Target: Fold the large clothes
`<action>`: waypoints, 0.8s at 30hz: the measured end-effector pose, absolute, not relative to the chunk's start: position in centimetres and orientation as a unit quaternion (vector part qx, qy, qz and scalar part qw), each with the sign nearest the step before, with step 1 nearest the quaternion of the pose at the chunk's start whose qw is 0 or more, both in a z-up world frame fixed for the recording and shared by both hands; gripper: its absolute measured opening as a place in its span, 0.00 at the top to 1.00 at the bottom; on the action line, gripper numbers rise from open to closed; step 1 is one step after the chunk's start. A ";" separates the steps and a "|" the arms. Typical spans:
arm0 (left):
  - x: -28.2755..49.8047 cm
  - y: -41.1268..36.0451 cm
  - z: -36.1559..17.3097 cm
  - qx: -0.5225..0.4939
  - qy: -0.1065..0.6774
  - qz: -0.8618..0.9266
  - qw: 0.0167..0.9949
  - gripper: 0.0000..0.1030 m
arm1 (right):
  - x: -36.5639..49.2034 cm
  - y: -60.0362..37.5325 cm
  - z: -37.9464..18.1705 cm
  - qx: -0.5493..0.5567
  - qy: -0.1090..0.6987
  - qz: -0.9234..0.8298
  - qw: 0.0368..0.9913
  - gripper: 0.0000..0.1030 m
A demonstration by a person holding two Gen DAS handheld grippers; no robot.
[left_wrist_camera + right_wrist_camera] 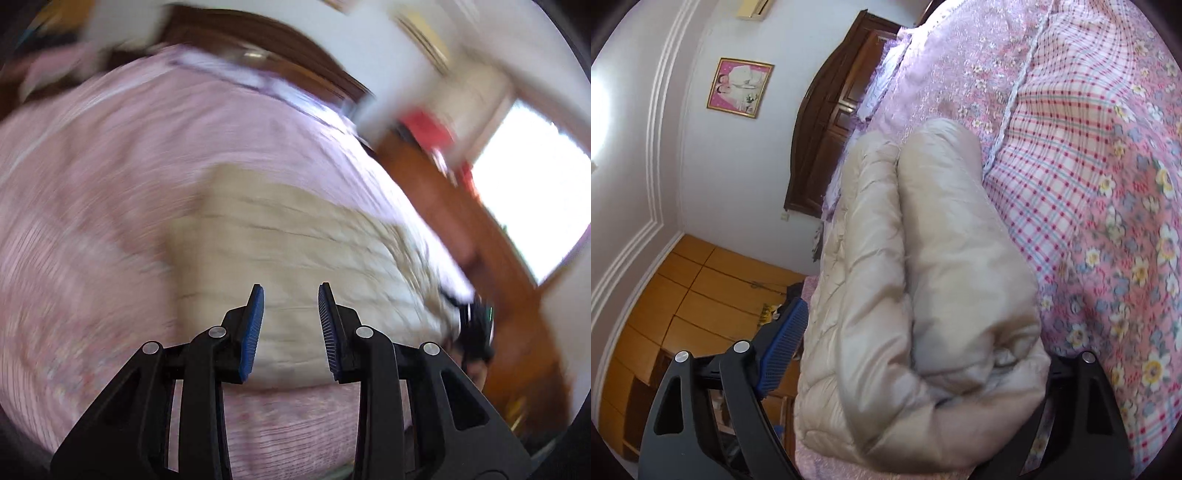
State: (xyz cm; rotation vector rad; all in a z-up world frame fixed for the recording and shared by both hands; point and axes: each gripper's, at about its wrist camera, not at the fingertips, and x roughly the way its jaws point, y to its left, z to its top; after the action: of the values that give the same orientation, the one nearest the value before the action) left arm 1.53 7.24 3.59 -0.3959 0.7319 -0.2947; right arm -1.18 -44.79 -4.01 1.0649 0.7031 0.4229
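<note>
On the bed, a beige puffer jacket (pixel 923 258) lies folded lengthwise into two padded rolls, over a pink floral-and-plaid bedspread (pixel 1108 184). Left gripper (pixel 291 328): jaws partly apart, nothing between the blue pads (pixel 252 332), hanging above the jacket (pixel 295 240); that view is heavily motion-blurred. Right gripper (pixel 916 354): jaws spread wide around the near end of the jacket, left pad (pixel 785 343) clear of the fabric, right finger hidden behind it, so released. Dark wooden headboard (pixel 827 129) at the far end; wooden cabinets (pixel 701 295) alongside.
</note>
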 end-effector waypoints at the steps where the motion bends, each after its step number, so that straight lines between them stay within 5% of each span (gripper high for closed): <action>1: 2.3 5.0 4.1 -0.167 0.360 -0.155 0.905 0.72 | -1.1 -44.9 -4.0 0.493 0.319 0.198 0.785 0.19; 4: 5.6 -0.1 4.2 -0.134 0.367 -0.160 0.906 0.85 | 0.0 -44.7 -3.6 0.488 0.311 0.196 0.792 0.23; 10: 11.0 -4.4 -1.1 -0.127 0.417 -0.137 0.890 0.95 | -0.9 -45.4 -4.3 0.486 0.306 0.193 0.796 0.33; 13: 10.7 -4.6 -4.3 -0.127 0.418 -0.127 0.891 0.95 | -1.3 -45.1 -4.2 0.465 0.306 0.193 0.808 0.33; 19: 11.1 -4.9 -6.2 -0.122 0.408 -0.125 0.896 0.95 | -0.6 -44.2 -3.9 0.427 0.316 0.191 0.825 0.65; 24: 11.1 -5.5 -5.7 -0.126 0.399 -0.122 0.900 0.99 | -1.3 -42.9 -1.4 0.366 0.300 0.197 0.859 0.71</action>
State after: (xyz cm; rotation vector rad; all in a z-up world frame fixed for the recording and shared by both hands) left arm 11.13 -5.51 -5.68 -0.2608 0.8261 -0.2528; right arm -1.32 -42.90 -1.35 0.7686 0.6294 0.4141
